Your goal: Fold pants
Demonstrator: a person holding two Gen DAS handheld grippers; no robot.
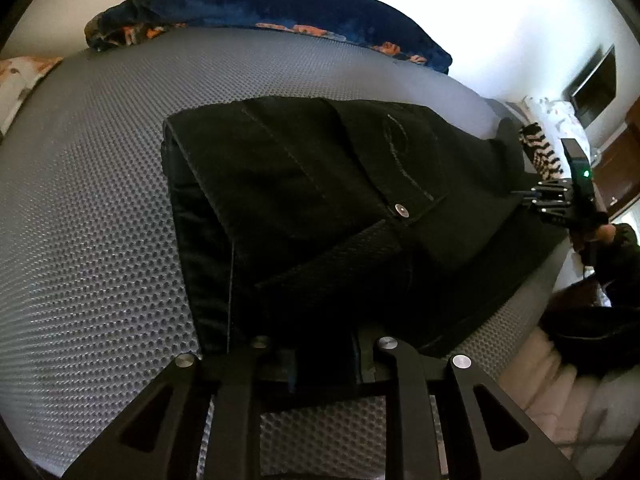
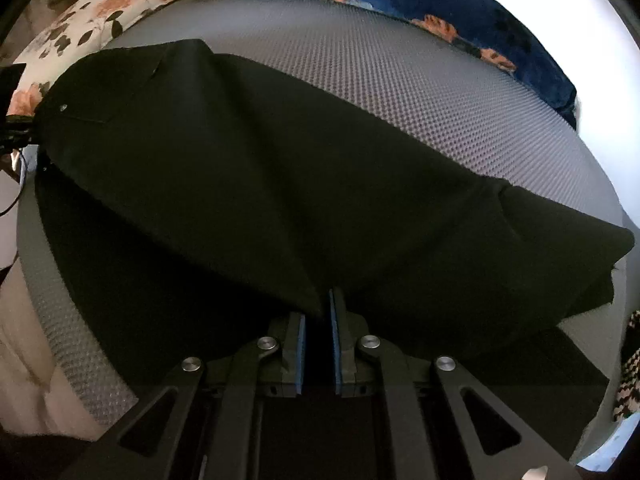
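1. One floral pillow (image 2: 80,20) lay at the far left corner of the bed (image 2: 360,80); no writing or label could be read anywhere.
2. One pair of black pants (image 1: 320,200) lay across the grey dimpled bed surface, reaching its near edge, with a single metal rivet (image 1: 400,210) showing by a pocket seam.
3. The left gripper (image 1: 324,360) sat low over the near end of the pants; black cloth lay between its fingers, but they were hidden by the fabric and I cannot tell whether they were pressing on it.
4. The right gripper (image 2: 318,344) had its two blue pads (image 2: 301,352) drawn close together, clamped on a fold of the pants, which rose from the fingers in a taut ridge.
5. One dark blue blanket (image 2: 400,0) with orange patches lay bunched along the far edge of the bed.
6. A gloved hand (image 1: 616,248) held the right gripper at the right edge of the bed in the left wrist view.
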